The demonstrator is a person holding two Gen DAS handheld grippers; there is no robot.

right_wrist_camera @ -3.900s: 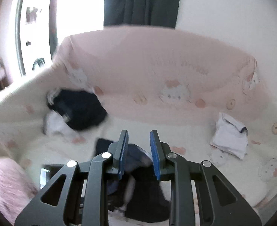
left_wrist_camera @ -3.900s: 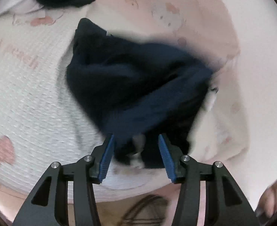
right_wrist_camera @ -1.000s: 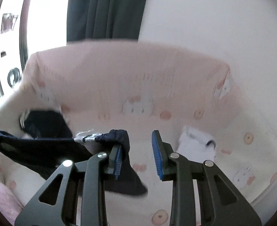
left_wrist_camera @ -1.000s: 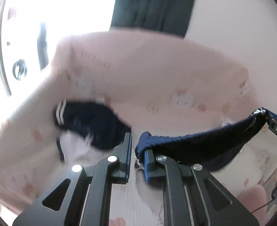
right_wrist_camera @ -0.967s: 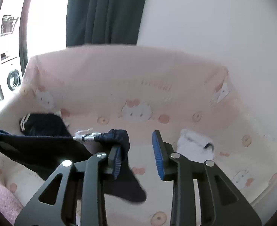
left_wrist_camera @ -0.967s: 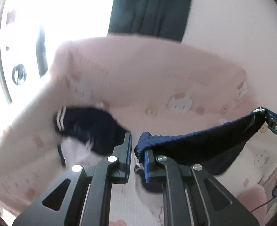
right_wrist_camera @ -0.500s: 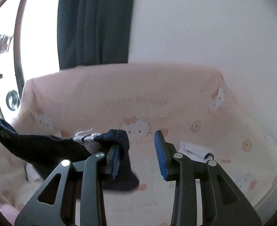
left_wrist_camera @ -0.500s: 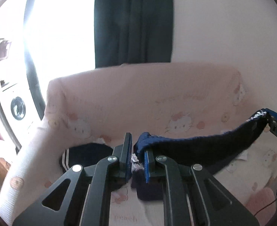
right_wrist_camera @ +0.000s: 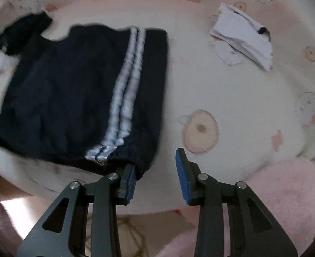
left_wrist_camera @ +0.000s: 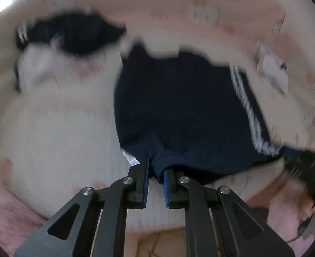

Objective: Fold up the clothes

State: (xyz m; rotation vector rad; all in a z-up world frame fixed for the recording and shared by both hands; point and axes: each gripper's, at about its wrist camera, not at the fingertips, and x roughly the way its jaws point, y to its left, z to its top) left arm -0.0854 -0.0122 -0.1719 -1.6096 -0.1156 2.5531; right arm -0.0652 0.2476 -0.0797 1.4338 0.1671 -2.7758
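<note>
Left gripper (left_wrist_camera: 155, 172) clamped on flat navy white-striped shorts (right_wrist_camera: 76, 98); right gripper (right_wrist_camera: 155, 176) wide.

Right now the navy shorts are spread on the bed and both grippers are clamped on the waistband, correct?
Not quite. Only the left gripper is shut on the navy shorts. The right wrist view shows the right gripper open, waistband resting against one finger. The shorts do lie spread on the bed.

Matt navy cloth shorts (right_wrist_camera: 72, 90)
</note>
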